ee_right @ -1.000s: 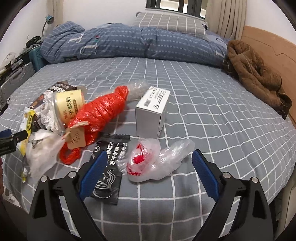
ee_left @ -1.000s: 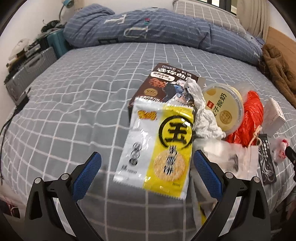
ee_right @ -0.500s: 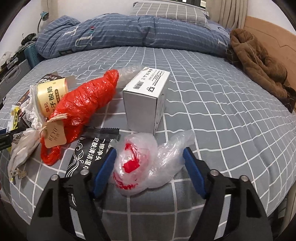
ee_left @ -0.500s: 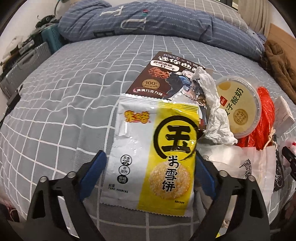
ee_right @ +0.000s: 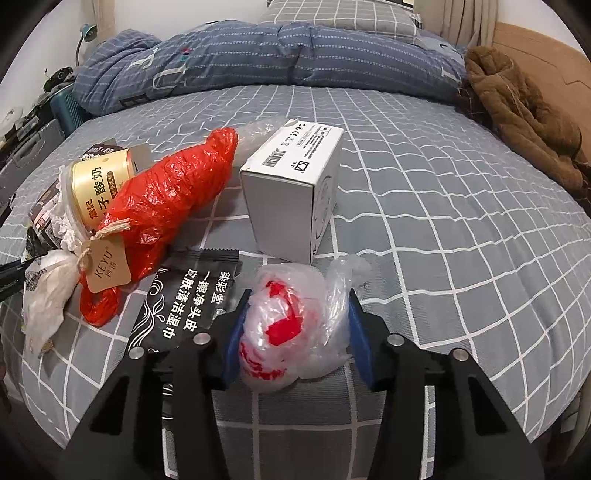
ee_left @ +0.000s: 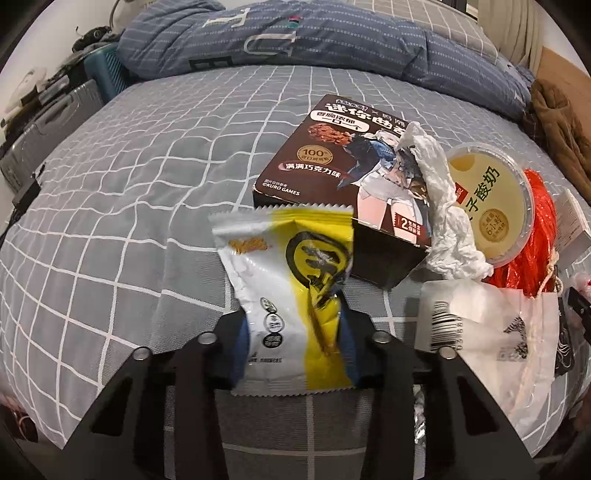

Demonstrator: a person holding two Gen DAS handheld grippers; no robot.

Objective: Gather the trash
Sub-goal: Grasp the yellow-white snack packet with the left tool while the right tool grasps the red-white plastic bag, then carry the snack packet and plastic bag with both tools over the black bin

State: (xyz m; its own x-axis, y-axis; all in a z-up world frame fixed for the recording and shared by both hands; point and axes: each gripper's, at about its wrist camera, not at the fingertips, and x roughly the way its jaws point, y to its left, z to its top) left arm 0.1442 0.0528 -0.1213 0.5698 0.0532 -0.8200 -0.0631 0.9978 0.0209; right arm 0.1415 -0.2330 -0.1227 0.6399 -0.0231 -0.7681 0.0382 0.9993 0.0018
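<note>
Trash lies on a grey checked bed. My left gripper (ee_left: 293,347) is shut on a white and yellow snack packet (ee_left: 291,295), which buckles between the blue pads. Beyond it lie a dark brown biscuit box (ee_left: 332,166), a crumpled tissue (ee_left: 443,206), a yellow yoghurt tub (ee_left: 491,199) and a white paper bag (ee_left: 491,332). My right gripper (ee_right: 293,343) is shut on a clear plastic bag with red print (ee_right: 291,325). A black wipe sachet (ee_right: 184,299), a red plastic bag (ee_right: 166,195) and a white carton (ee_right: 295,184) lie just ahead.
A rolled blue duvet (ee_right: 258,62) and a pillow (ee_right: 332,14) lie across the far end of the bed. A brown coat (ee_right: 524,122) sits at the right by the wooden headboard. Suitcases and clutter (ee_left: 48,122) stand off the bed's left side.
Both grippers moved forward and closed: the left one onto the snack packet, crumpling it, and the right one onto the clear plastic bag.
</note>
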